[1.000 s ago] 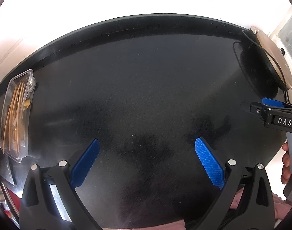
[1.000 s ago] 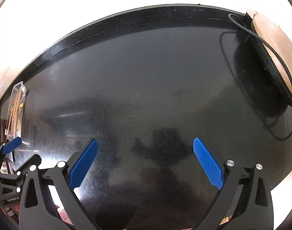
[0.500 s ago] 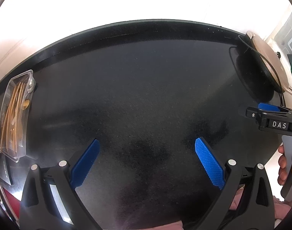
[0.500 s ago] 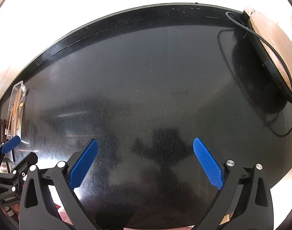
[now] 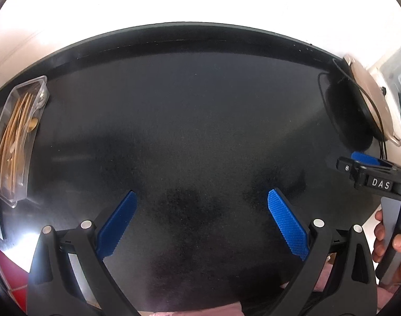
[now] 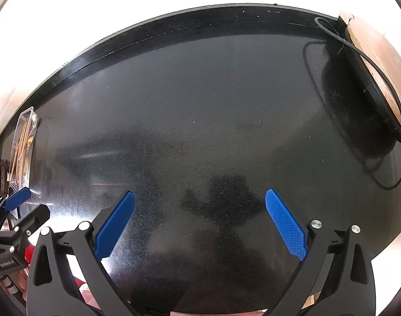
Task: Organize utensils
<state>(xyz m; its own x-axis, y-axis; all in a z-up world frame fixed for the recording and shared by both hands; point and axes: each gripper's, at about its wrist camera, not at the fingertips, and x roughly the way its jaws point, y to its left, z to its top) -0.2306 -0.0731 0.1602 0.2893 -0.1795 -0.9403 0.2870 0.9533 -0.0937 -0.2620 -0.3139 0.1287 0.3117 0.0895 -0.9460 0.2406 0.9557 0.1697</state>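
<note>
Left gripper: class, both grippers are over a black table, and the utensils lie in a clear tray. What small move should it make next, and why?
Probably swing the left gripper leftward toward the clear tray. It is open and empty over bare black table, the gold utensils lie far to its left, and the right gripper, also open, is farther away.

one black table (image 5: 200, 131), one clear tray (image 5: 16, 142) at 9 o'clock with a bunch of gold utensils (image 5: 14, 134) too tangled to count, one round wooden board (image 6: 379, 60) at 2 o'clock, one black cable (image 6: 363, 52), two grippers, left gripper (image 5: 200, 221), right gripper (image 6: 199, 222)
</note>
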